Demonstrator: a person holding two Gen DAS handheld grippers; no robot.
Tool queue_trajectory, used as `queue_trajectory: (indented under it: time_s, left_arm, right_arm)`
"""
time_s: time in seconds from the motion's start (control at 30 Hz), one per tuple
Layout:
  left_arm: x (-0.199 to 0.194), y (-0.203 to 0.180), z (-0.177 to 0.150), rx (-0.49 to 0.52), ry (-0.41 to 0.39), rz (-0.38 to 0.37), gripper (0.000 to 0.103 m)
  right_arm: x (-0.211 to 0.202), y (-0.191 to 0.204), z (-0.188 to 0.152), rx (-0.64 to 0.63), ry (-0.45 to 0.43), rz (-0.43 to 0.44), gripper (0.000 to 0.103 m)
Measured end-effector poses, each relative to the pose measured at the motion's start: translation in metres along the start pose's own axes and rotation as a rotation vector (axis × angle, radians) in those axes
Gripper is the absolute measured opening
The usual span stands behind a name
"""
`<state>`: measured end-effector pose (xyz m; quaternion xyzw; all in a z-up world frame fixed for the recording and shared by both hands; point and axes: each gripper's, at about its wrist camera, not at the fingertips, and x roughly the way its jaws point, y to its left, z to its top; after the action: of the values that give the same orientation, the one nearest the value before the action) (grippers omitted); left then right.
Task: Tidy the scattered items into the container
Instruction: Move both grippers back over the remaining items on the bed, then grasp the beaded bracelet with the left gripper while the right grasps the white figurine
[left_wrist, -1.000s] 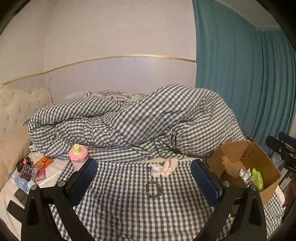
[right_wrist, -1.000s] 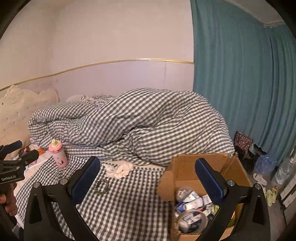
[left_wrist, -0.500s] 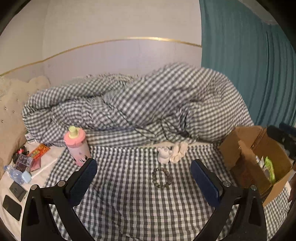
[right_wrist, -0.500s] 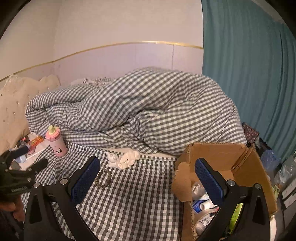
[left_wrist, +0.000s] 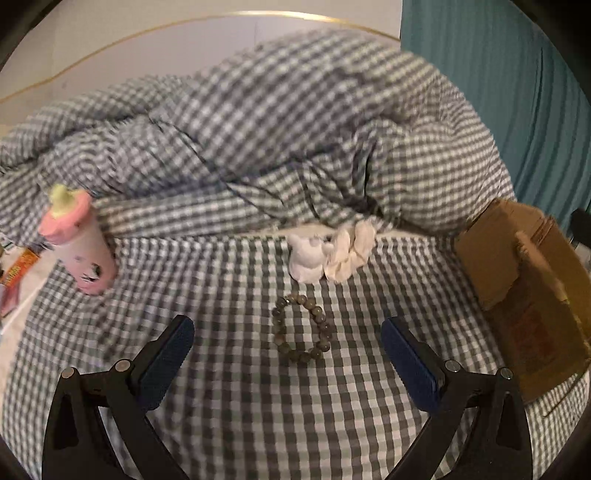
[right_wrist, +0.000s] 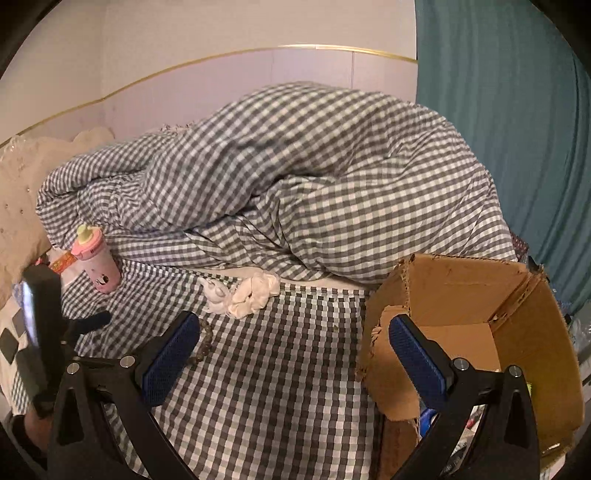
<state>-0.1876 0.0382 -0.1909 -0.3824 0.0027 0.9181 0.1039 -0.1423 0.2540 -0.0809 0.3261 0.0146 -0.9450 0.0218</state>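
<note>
The bead bracelet (left_wrist: 301, 329) lies on the bed, left of the cardboard box (left_wrist: 524, 295), between the left gripper (left_wrist: 288, 349)'s wide-apart jaws; probably light and floppy, so pinch one side.

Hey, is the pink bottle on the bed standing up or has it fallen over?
Standing, though tilted. The pink bottle rests on its base on the checkered sheet, yellow-green spout on top, leaning left in both views.

Left wrist view looks down close over the bracelet (left_wrist: 301, 329); right wrist view sits by the box (right_wrist: 480, 291). Both share the bed (left_wrist: 236, 398).
</note>
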Motion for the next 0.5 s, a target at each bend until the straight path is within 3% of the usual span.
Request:
queue_trajectory:
  time_s: [0.17, 0.37, 0.5]
  left_arm:
    - [0.045, -0.003, -0.002, -0.009, 0.054, -0.013, 0.102]
    - [0.088, -0.003, -0.006, -0.023, 0.114, -0.012, 0.093]
    - [0.11, -0.008, -0.013, -0.008, 0.159, -0.014, 0.079]
  right_arm:
    - [0.022, -0.006, -0.004, 0.023, 0.028, 0.016, 0.103]
    - [0.044, -0.012, -0.013, 0.054, 0.059, 0.035, 0.103]
    - [0.054, -0.014, -0.017, 0.067, 0.076, 0.04, 0.103]
